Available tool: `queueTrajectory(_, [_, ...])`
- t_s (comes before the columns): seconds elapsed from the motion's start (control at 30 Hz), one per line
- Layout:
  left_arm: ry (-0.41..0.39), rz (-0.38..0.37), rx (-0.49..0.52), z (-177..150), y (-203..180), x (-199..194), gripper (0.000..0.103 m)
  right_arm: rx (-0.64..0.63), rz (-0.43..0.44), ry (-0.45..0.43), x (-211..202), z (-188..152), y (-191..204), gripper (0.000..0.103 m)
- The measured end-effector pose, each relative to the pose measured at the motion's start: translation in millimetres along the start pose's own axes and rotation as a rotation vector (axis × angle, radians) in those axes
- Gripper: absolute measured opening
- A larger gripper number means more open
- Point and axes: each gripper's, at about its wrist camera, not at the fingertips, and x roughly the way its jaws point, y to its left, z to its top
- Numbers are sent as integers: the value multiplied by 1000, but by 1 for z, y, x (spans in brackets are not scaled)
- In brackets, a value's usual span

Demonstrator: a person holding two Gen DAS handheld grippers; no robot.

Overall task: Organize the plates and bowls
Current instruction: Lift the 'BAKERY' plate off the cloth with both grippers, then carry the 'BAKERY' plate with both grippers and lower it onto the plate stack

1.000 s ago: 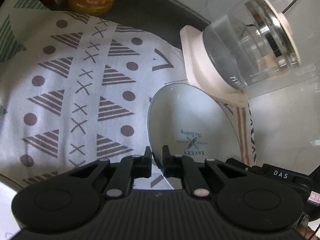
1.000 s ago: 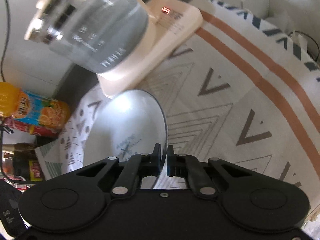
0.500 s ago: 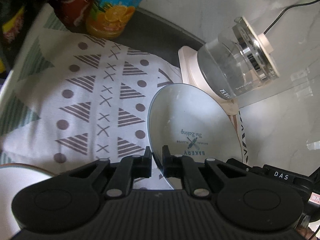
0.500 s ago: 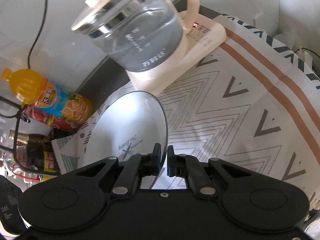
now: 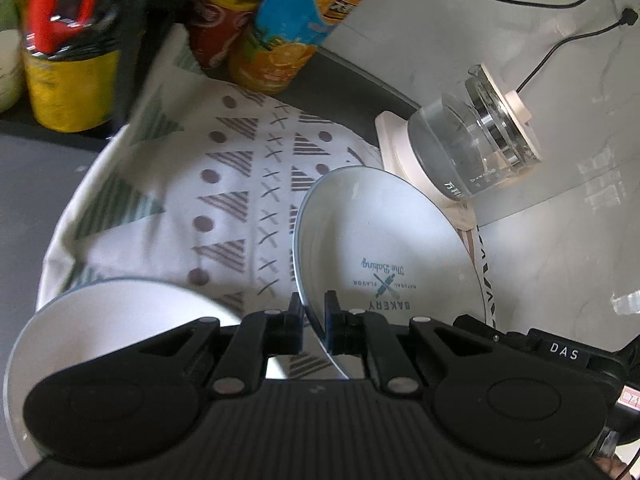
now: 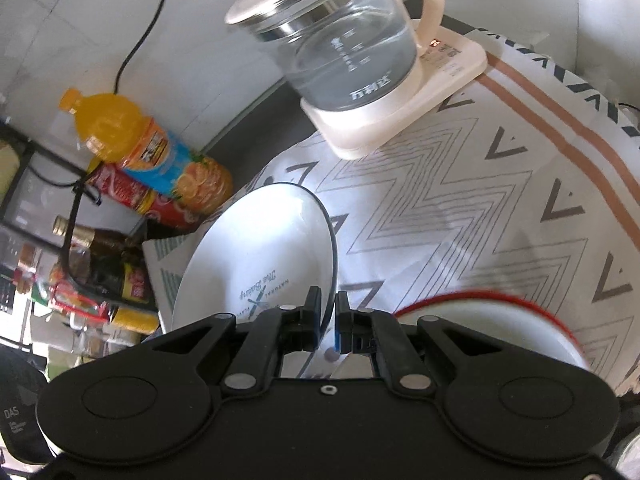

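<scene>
A white plate with a dark rim and blue "Bakery" print [image 5: 384,248] is held tilted in the air by both grippers. My left gripper [image 5: 313,320] is shut on its rim at one side. My right gripper [image 6: 328,320] is shut on the rim at the other side; the plate shows in the right wrist view [image 6: 260,264] to the left of the fingers. Another white plate [image 5: 108,320] lies low at the left in the left wrist view. A red-rimmed white bowl [image 6: 488,320] lies low at the right in the right wrist view.
A glass kettle [image 6: 344,40] stands on its cream base [image 6: 400,124] at the back, with cables behind. An orange juice bottle [image 6: 152,148], a red bottle [image 5: 220,20] and other bottles stand at the left. Patterned cloths [image 5: 240,208] cover the counter.
Both grippers have drawn back and up with the plate. The kettle looks farther away, and the second white plate and the red-rimmed bowl have come into view.
</scene>
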Motion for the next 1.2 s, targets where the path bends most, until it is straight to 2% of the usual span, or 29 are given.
queueTrajectory(0.53, [-15,33,-33,-38,61,-52,8,-73,24,29,-6,-66,45,7])
queueTrajectory(0.9, [6,54,-48,-57,95,-67,8,-121,10,72,0,-106,61,8])
queueTrajectory(1.2, [34,64,-59,-71,112,-67,8,-136,-10,107,6,-124,62,8])
